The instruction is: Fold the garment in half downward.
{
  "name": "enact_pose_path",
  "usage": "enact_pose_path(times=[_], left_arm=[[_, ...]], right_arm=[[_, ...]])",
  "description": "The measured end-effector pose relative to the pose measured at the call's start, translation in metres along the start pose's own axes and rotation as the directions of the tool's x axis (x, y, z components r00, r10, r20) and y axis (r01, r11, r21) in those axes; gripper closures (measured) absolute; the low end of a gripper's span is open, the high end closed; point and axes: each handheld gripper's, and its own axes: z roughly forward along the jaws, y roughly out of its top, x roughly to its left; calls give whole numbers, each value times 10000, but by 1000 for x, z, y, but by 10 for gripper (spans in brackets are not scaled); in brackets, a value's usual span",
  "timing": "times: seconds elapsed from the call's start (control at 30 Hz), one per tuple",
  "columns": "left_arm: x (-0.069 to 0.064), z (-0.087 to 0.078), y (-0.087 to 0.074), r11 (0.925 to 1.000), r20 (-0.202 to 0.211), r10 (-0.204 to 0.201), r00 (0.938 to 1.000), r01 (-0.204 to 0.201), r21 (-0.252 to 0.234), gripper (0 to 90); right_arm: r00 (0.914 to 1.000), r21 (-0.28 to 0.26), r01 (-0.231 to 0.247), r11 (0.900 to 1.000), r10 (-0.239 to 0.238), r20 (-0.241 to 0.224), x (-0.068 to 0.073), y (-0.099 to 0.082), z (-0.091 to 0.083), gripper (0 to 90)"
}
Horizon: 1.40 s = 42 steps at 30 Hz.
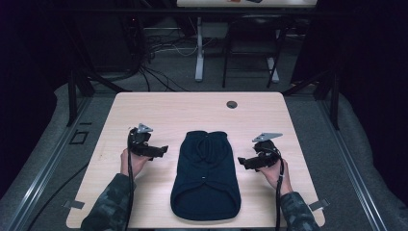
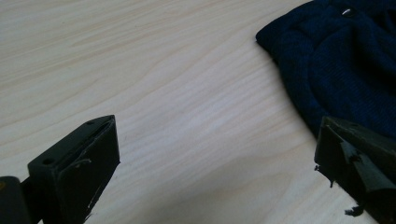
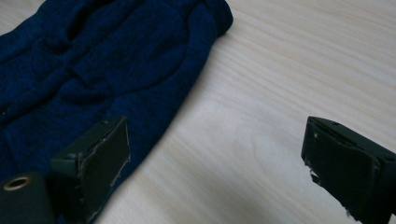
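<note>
A dark navy knitted garment [image 1: 205, 175] lies flat and folded in the middle of the light wooden table [image 1: 192, 113], its wide hem toward the near edge. My left gripper [image 1: 162, 150] hovers just off the garment's left side, open, with bare wood between its jaws in the left gripper view and the garment's edge [image 2: 336, 65] at upper right. My right gripper [image 1: 243, 162] sits just off the garment's right side, also open. In the right gripper view the garment [image 3: 102, 60] lies at upper left, behind one fingertip [image 3: 100, 161].
A round cable hole [image 1: 232, 104] is near the table's far edge. Beyond the table stand a second desk's legs [image 1: 199, 48] and loose cables on the floor [image 1: 159, 53]. Metal rails run along both sides of the table.
</note>
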Motion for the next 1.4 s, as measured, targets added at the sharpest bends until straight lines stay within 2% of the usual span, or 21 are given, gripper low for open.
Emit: enact_pose_path(times=[0.2, 0.27, 0.43, 0.6, 0.67, 0.77, 0.93, 1.0, 1.07, 1.23, 1.33, 1.37, 1.4], left_arm=[[-6, 11, 10, 9999, 314, -135, 9994, 134, 23, 0], [-9, 16, 15, 10000, 366, -62, 9993, 61, 11, 0], [-12, 22, 22, 10000, 520, -34, 9986, 32, 36, 0], [-18, 29, 32, 10000, 648, 55, 9979, -58, 37, 0], [-23, 35, 37, 9998, 751, 133, 9971, -142, 119, 0], [-26, 40, 40, 9990, 801, 335, 9962, -356, 256, 0], [-33, 54, 47, 9983, 1012, 301, 9944, -350, 474, 0], [-37, 58, 49, 9977, 1021, 411, 9939, -463, 493, 1], [-42, 62, 51, 9967, 1042, 524, 9932, -585, 563, 2], [-52, 73, 55, 9927, 1117, 791, 9906, -885, 819, 24], [-55, 79, 56, 9905, 1204, 878, 9888, -995, 947, 52], [-57, 81, 56, 9892, 1177, 947, 9885, -1067, 1002, 96], [-58, 83, 56, 9875, 1266, 1001, 9869, -1141, 1087, 96]], right_arm=[[9997, 65, 66, 10000, -64, -235, 5, 22, 15, 73], [9994, 268, 207, 9994, -200, -277, 5, 27, 20, 70], [9995, 383, 223, 9990, -214, -233, 6, 36, 30, 66], [9994, 399, 80, 9992, -67, -325, 4, 46, 39, 66], [9987, 439, -36, 9990, 58, -515, 2, 52, 44, 62], [9987, 343, -43, 9994, 61, -514, 3, 56, 47, 61], [9978, 435, -139, 9990, 167, -646, 1, 64, 58, 62], [9969, 447, -238, 9987, 271, -732, 0, 67, 63, 63], [9980, 422, -164, 9990, 189, -600, 1, 69, 67, 73], [9976, 623, -391, 9973, 426, -544, 1, 74, 82, 116], [9977, 723, -453, 9964, 488, -475, 0, 76, 90, 163], [9979, 860, -469, 9952, 506, -413, -1, 76, 95, 216], [9979, 860, -469, 9952, 506, -413, -1, 76, 95, 216]])
